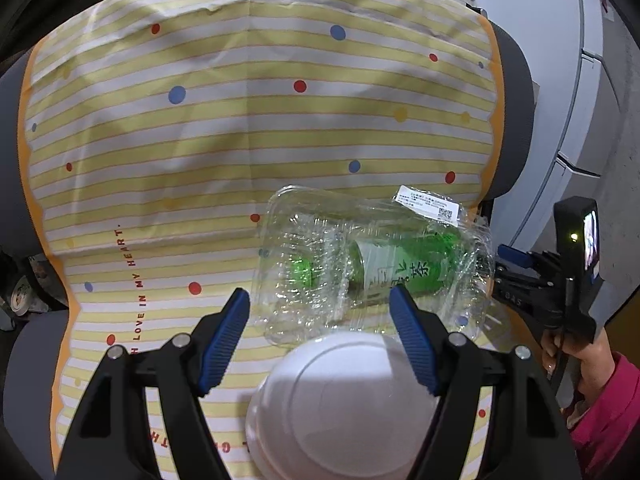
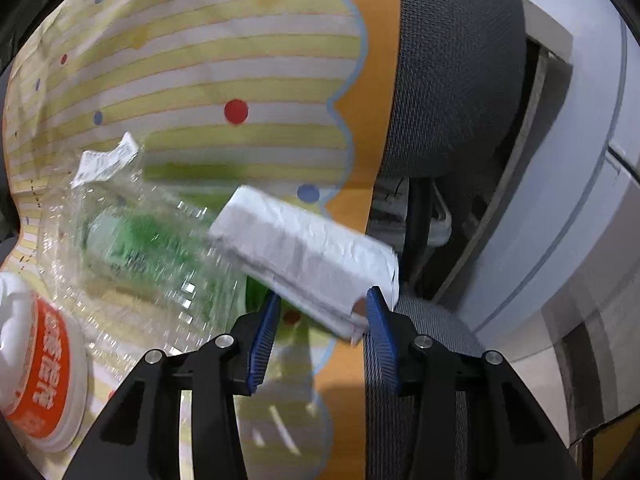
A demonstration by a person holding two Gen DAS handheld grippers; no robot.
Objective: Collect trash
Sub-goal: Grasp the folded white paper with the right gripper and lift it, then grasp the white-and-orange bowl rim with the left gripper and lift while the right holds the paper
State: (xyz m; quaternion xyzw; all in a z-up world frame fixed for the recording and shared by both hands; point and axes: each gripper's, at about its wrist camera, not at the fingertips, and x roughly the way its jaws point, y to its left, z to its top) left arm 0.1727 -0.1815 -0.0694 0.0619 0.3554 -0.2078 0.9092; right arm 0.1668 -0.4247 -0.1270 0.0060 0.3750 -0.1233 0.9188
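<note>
A clear plastic clamshell container (image 1: 372, 256) lies on the striped yellow cloth (image 1: 240, 120), with a green tea bottle (image 1: 400, 268) seen through it. A white bowl (image 1: 344, 404) lies upside down just in front of it. My left gripper (image 1: 320, 312) is open, its fingers on either side of the bowl's far rim and the container's near edge. In the right wrist view my right gripper (image 2: 322, 312) holds a folded white paper packet (image 2: 304, 256) between its jaws, above the cloth's edge. The container (image 2: 120, 240), the bottle (image 2: 140, 240) and the orange-labelled bowl (image 2: 36, 364) lie to its left.
The cloth covers a grey padded seat (image 1: 516, 92) and its orange scalloped border (image 2: 364, 120) hangs at the edge. Grey-white cabinets (image 1: 592, 80) stand to the right. A person's hand in a pink sleeve (image 1: 600, 392) holds the right gripper (image 1: 504, 264) beside the container.
</note>
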